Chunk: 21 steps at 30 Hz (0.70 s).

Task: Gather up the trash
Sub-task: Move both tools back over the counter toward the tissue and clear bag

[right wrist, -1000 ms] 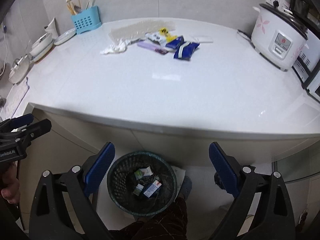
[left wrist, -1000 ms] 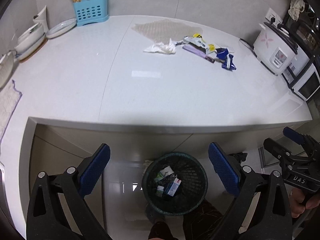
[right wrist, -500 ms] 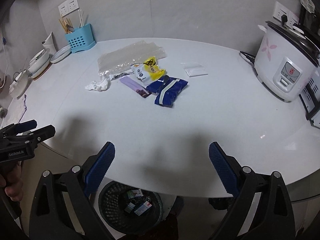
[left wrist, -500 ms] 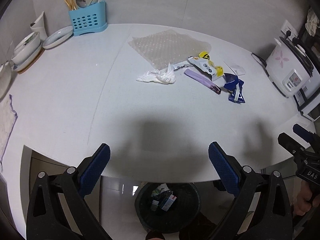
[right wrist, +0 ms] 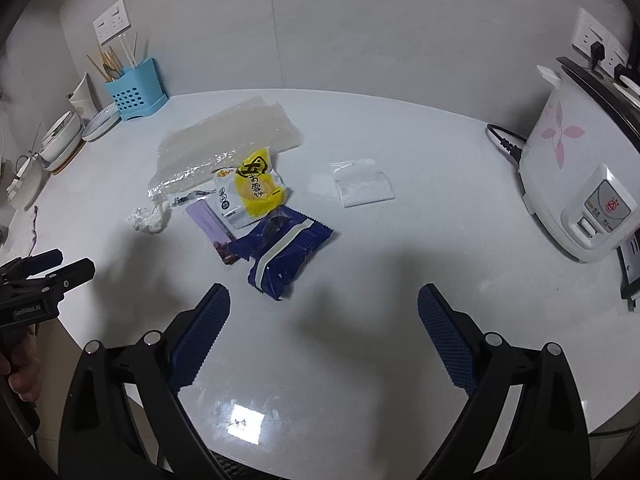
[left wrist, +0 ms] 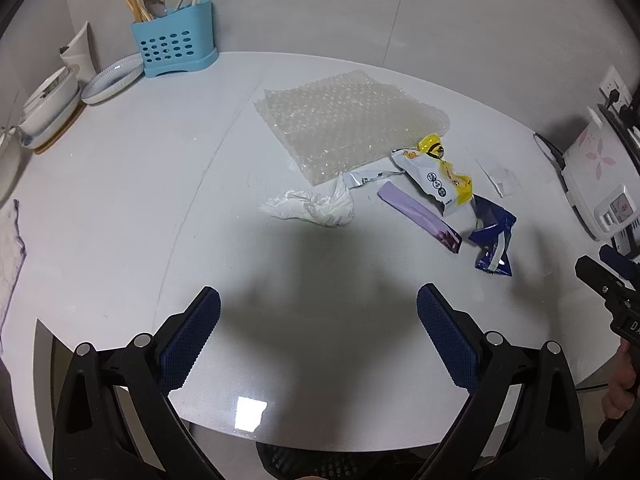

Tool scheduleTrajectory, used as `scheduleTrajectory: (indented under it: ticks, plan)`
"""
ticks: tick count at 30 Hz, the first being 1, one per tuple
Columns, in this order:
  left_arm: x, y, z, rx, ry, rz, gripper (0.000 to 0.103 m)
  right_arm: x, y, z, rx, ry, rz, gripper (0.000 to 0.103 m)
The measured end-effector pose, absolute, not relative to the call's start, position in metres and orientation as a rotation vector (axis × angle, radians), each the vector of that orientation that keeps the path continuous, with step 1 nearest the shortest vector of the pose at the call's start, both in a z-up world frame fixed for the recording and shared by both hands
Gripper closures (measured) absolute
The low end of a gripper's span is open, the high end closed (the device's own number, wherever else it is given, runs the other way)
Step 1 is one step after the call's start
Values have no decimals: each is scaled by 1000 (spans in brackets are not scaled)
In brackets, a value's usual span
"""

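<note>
Here, left to right:

Left gripper [left wrist: 318,326]: jaws spread wide, nothing between them; it hangs over the bare near part of the counter [left wrist: 120,208].

Tissue [left wrist: 316,206]: one crumpled white wad, leftmost of the trash, just in front of the bubble wrap. Probably very light and soft; pinch a raised fold.

Bubble wrap [left wrist: 352,124]: one clear sheet lying flat behind the rest. Likely floppy and springy; best taken at an edge or corner.

Purple strip [left wrist: 420,216]: one, flat and thin, partly under the packets. Likely slippery; take the free end.

Yellow-and-white packet [right wrist: 252,188]: one, puffy, resting on the purple strip. Light, crinkly; pinch the sealed edge.

Dark blue packet [right wrist: 286,254]: one, nearest the right gripper. Glossy film, probably slick; grip the crimped end.

Clear bag [right wrist: 362,186]: one, flat, well apart to the right. Hard to lift off the surface, I think.

Right gripper [right wrist: 324,326]: jaws wide apart, holding nothing.

Bin [left wrist: 320,462]: one, just showing below the counter edge.
</note>
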State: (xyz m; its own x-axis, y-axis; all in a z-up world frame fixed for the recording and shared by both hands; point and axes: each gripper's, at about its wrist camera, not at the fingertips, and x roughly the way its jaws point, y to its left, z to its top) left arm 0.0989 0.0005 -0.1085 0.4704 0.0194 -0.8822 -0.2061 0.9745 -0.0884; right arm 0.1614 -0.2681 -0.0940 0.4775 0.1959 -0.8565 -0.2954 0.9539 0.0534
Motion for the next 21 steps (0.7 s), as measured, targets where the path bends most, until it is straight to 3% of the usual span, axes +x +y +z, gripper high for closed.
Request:
scheduleTrajectory:
  ticks: [21]
  plan:
    - [168,-7,-140,-202,1147,228,7,256,-276,-122,-164,1077,342,12]
